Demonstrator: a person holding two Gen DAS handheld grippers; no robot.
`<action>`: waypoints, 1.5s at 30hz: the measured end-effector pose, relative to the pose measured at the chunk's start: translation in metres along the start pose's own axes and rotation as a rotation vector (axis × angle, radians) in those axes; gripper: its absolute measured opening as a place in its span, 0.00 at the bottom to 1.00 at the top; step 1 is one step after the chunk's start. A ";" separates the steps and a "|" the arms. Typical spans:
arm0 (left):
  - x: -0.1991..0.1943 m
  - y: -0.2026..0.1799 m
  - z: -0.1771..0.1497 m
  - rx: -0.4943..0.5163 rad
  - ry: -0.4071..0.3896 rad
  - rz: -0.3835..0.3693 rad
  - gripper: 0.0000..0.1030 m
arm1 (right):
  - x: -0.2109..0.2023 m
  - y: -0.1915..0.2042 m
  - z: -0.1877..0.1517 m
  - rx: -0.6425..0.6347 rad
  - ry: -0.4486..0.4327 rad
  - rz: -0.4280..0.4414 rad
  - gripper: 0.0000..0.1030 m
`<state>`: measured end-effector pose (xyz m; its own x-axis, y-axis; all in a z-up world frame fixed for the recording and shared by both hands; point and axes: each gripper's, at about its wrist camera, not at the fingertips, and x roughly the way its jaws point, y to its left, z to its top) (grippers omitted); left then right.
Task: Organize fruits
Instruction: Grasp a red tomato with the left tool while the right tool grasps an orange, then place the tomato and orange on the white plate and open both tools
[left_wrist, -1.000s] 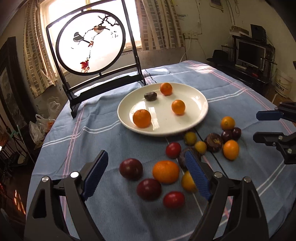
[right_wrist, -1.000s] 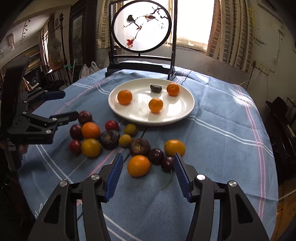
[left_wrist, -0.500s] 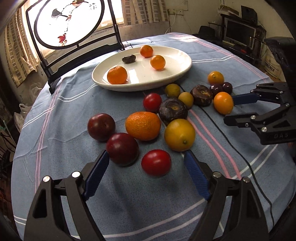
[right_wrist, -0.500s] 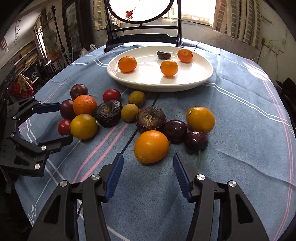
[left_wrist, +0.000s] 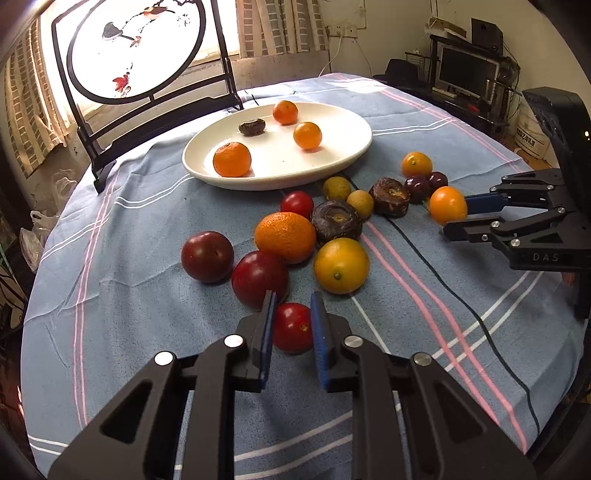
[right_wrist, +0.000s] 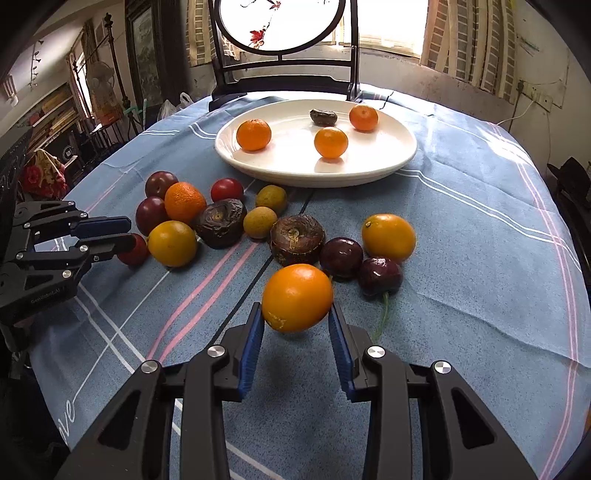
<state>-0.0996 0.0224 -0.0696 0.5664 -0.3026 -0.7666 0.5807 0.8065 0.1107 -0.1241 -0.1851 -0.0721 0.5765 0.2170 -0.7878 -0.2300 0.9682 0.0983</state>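
Note:
My left gripper (left_wrist: 292, 317) is shut on a small red tomato (left_wrist: 292, 326) that rests on the blue cloth; it also shows in the right wrist view (right_wrist: 110, 236). My right gripper (right_wrist: 296, 314) is shut on a large orange (right_wrist: 296, 297); it also shows in the left wrist view (left_wrist: 458, 214) around that orange (left_wrist: 447, 205). A white plate (left_wrist: 343, 155) at the back holds three small oranges and one dark shrivelled fruit (left_wrist: 252, 126). Several plums, oranges, yellow-green fruits and dark fruits lie loose between the plate and the grippers.
A black-framed round screen with birds (left_wrist: 129, 51) stands behind the plate (right_wrist: 399, 155). The round table drops off at the cloth's edges. A thin black cable (left_wrist: 461, 295) runs across the cloth. A desk with a monitor (left_wrist: 465, 70) is at the far right.
Both grippers moved forward and down and closed: the left one on the red tomato, the right one on the large orange. They were open half a second ago.

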 end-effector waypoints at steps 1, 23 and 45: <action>0.000 0.000 -0.001 -0.002 0.005 -0.009 0.30 | -0.001 0.000 -0.001 -0.003 0.002 0.005 0.35; -0.013 0.019 0.056 -0.022 -0.054 0.002 0.25 | -0.019 0.006 0.040 -0.080 -0.081 -0.013 0.35; 0.090 0.053 0.170 -0.114 -0.071 0.169 0.25 | 0.059 -0.023 0.170 -0.027 -0.119 -0.022 0.35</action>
<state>0.0813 -0.0483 -0.0251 0.6922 -0.1898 -0.6963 0.4061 0.9000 0.1583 0.0482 -0.1737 -0.0178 0.6701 0.2108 -0.7117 -0.2363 0.9695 0.0646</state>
